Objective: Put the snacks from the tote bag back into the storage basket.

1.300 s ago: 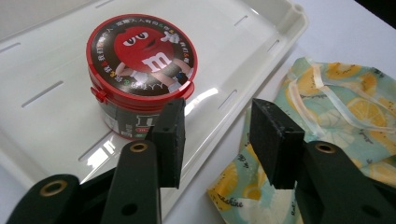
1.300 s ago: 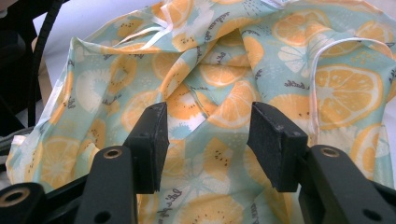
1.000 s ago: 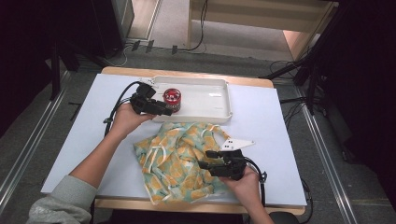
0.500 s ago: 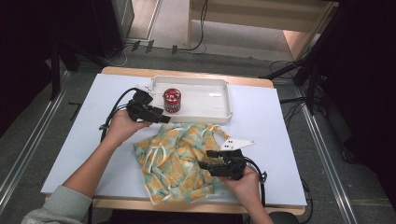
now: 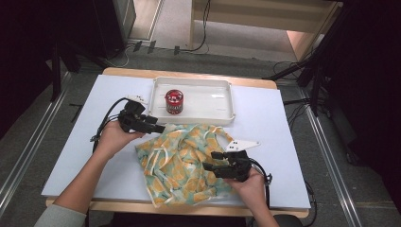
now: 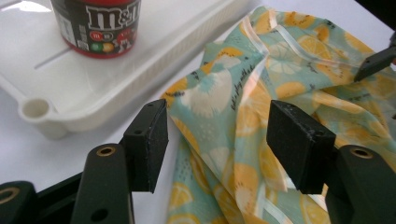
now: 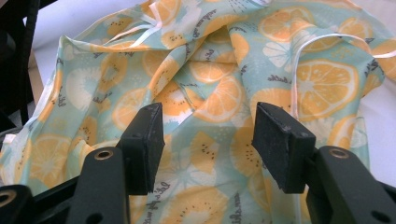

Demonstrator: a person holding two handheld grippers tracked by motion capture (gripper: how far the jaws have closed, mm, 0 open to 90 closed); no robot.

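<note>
L gripper [image 5: 158,127] moved off tray [image 5: 227,101] to cloth [image 5: 184,163] edge, fingers released; R gripper [image 5: 211,161] too.

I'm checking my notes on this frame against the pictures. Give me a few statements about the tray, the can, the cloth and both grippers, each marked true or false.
1. The red can stands upright in the white tray. True.
2. The lemon-print cloth lies inside the tray. False: it lies crumpled on the table, in front of the tray.
3. The left gripper is clamped on the cloth. False: its jaws stand open.
4. The right gripper is open over the cloth. True.
</note>
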